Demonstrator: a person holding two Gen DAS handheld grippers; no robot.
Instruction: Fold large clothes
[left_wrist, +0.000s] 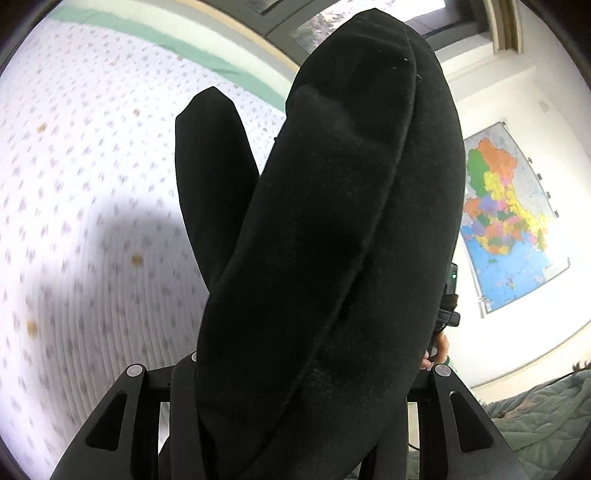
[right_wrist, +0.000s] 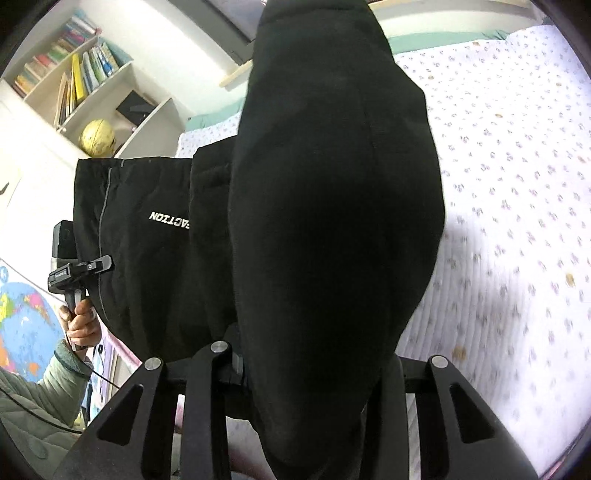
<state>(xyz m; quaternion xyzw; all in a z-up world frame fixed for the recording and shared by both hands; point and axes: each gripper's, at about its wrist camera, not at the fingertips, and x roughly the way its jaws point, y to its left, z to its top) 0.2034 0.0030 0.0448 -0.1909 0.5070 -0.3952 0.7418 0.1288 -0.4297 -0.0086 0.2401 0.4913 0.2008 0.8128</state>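
Through my left wrist camera, the black garment (left_wrist: 325, 240) filled most of what I saw. It hung bunched in thick folds over my left fingers (left_wrist: 295, 398), which were closed on it; the fingertips themselves were buried in the cloth. A second narrower fold of the same garment stood up to the left of the main mass. Below and behind it lay the bed (left_wrist: 74, 221), covered by a white quilt with small flower print and a few brownish spots, with the garment's shadow falling on it. The garment was lifted clear of the bed. To the right, a coloured map (left_wrist: 509, 218) hung on the wall, and a small part of my other tool and hand (left_wrist: 439, 347) showed at the garment's right edge.

Through my right wrist camera, the same garment (right_wrist: 332, 236) draped over my right fingers (right_wrist: 314, 387), which gripped it too, with the tips hidden under the fabric. To the left, the cloth stretched flat across to my left gripper (right_wrist: 79, 271), and white lettering (right_wrist: 170, 219) showed on it, mirrored. My left hand (right_wrist: 83, 319) held that tool's handle, in a pale green quilted sleeve (right_wrist: 48, 391). Behind stood a bookshelf (right_wrist: 74, 74) with a yellowish globe (right_wrist: 96, 137). The bed (right_wrist: 517, 184) spread to the right.
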